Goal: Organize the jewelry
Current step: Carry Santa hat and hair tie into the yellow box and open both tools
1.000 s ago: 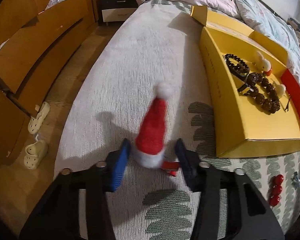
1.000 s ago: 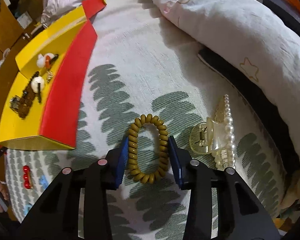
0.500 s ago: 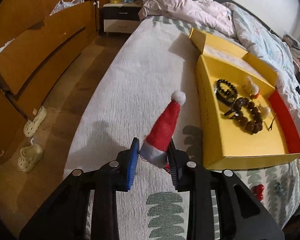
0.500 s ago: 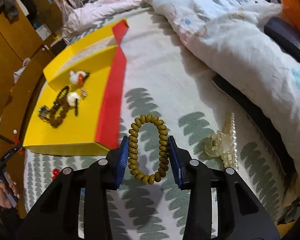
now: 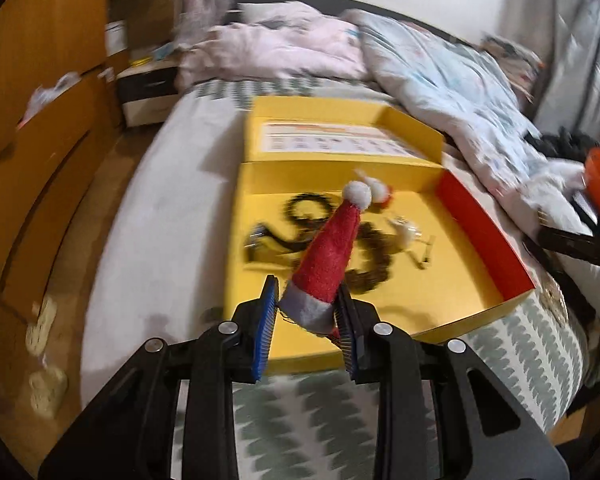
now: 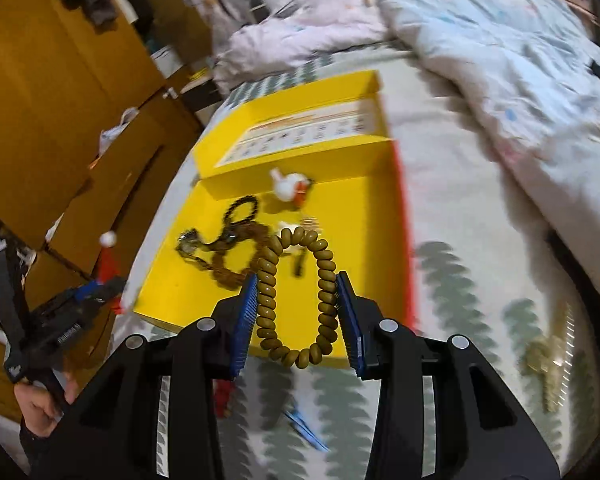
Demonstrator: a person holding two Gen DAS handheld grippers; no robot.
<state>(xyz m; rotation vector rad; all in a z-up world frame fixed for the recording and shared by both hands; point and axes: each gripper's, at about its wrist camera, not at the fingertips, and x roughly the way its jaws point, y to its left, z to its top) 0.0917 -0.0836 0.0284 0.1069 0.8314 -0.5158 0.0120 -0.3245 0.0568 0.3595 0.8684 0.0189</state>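
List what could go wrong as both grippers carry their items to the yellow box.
1. The left gripper pinches only the white brim of the Santa hat clip; it may slip out.
2. The spiral hair tie in the right gripper could tangle with the bead bracelets in the yellow box.

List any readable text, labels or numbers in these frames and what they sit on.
None can be read.
White printed panel with an orange header inside the lid of the yellow cardboard box: rows of print, too blurred.
Small white lettering on the black left gripper body, seen from the right wrist view: too small and blurred.
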